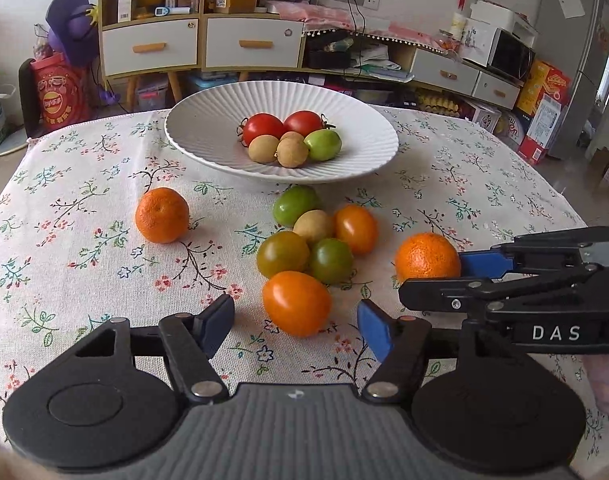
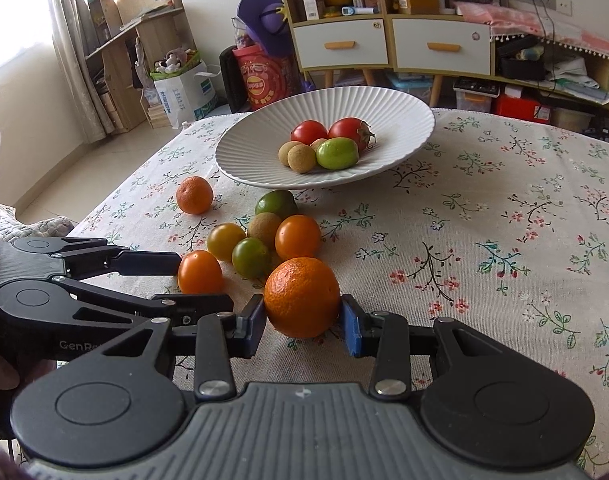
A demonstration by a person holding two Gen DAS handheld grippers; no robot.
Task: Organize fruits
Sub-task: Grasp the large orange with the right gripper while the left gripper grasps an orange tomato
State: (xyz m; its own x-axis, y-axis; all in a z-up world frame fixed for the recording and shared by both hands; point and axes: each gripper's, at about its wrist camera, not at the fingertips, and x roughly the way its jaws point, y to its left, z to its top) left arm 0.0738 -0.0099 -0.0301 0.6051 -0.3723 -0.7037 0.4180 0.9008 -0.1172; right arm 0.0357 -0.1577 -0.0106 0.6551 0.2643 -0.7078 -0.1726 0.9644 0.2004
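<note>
My right gripper [image 2: 302,320] clasps the mandarin [image 2: 301,297] between both pads on the tablecloth [image 2: 484,240]; my left gripper [image 1: 295,320] stands released around an orange tomato [image 1: 296,303].

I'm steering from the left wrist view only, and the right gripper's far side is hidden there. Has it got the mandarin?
Observer: Yes. In the right wrist view both pads touch the mandarin, one on each side, inside the right gripper.
Operator: Lifted?
Observer: Cannot tell; its underside looks close to the tablecloth.
Operator: Is my left gripper near it?
Observer: The left gripper is open around an orange tomato, beside the mandarin.
</note>
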